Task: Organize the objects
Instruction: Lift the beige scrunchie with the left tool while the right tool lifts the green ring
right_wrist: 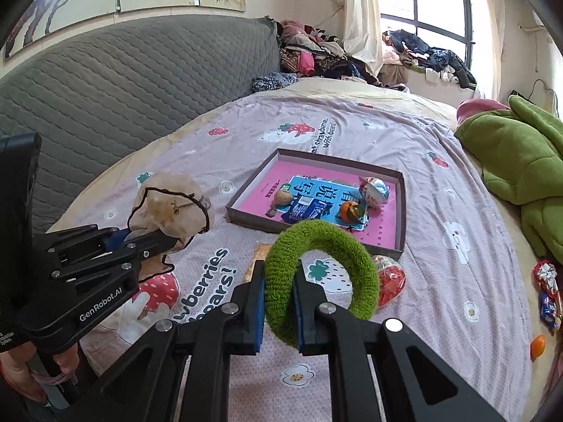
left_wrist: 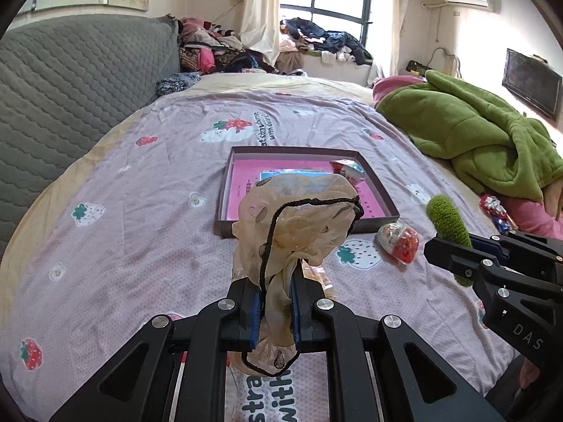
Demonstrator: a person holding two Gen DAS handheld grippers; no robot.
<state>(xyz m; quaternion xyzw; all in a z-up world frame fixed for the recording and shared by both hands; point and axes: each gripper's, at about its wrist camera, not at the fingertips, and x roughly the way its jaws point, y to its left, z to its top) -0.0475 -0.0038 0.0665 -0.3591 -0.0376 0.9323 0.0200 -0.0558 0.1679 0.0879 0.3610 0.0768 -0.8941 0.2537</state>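
The left gripper (left_wrist: 276,302) clamps a beige sheer pouch (left_wrist: 299,218) above the bedspread (left_wrist: 140,211), its gathered neck down and long axis upright. The right gripper (right_wrist: 278,302) pinches a green fuzzy ring (right_wrist: 318,274), standing on edge, its opening facing the shallow box (right_wrist: 399,211) beyond.

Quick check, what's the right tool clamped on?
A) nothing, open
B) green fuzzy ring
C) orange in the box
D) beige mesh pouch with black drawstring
B: in the right wrist view the right tool is shut on the green fuzzy ring, held above the bedsheet; the beige mesh pouch is in the left tool instead.
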